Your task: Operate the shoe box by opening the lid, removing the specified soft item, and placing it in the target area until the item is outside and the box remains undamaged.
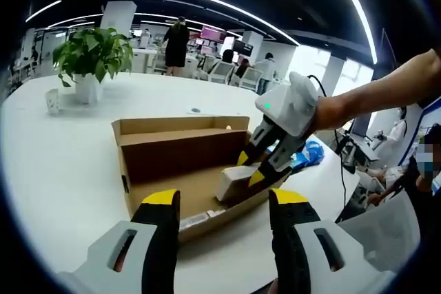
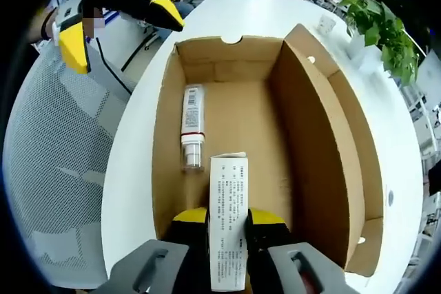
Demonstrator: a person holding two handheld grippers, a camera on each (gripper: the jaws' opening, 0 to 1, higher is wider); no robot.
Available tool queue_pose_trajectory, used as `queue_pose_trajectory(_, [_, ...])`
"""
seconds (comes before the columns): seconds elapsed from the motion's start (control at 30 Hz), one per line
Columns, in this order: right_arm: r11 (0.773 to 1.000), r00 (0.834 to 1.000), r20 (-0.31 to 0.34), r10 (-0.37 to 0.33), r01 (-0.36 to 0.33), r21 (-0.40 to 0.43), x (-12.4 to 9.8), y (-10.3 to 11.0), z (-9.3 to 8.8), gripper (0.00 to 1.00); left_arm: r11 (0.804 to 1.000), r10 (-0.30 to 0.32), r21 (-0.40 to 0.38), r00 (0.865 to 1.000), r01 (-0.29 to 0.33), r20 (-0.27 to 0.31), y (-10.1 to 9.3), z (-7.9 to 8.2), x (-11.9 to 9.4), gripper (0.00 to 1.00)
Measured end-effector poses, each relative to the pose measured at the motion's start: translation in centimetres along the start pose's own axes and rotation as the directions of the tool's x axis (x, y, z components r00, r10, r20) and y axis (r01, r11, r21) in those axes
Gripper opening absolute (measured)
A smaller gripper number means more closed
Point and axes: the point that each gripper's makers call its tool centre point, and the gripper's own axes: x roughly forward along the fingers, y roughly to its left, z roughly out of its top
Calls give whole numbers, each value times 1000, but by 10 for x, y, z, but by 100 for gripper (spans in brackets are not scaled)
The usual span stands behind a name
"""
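Right gripper view: your right gripper (image 2: 227, 228) clamps white carton (image 2: 228, 218) inside open shoe box (image 2: 313, 135); tube (image 2: 192, 127) lies beside it. Your left gripper (image 1: 224, 204) hovers near box, jaws spread, empty.

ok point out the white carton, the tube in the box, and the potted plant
white carton (image 2: 228, 222): right gripper view, its printed top face.
tube (image 2: 192, 125): right gripper view, its labelled middle.
potted plant (image 1: 94, 51): left gripper view, its leaves.
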Motion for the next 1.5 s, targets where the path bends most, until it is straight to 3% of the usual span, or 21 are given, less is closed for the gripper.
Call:
queue_pose_trajectory(0.47, [996, 994, 72, -84, 84, 10, -41, -13, 28, 16, 1000, -22, 11, 1000, 22, 2, -6, 1, 1, 53])
queue_pose_trajectory(0.8, [992, 989, 74, -128, 128, 2, -73, -18, 28, 16, 999, -34, 17, 999, 34, -1, -10, 0, 0, 53])
queue_pose_trajectory(1.23, [986, 985, 45, -167, 168, -10, -102, -13, 12, 16, 999, -42, 16, 999, 42, -4, -12, -1, 1, 53])
queue_pose_trajectory(1.5, [985, 985, 1, -170, 170, -8, -111, -7, -19, 16, 999, -46, 26, 999, 46, -11, -14, -2, 2, 53])
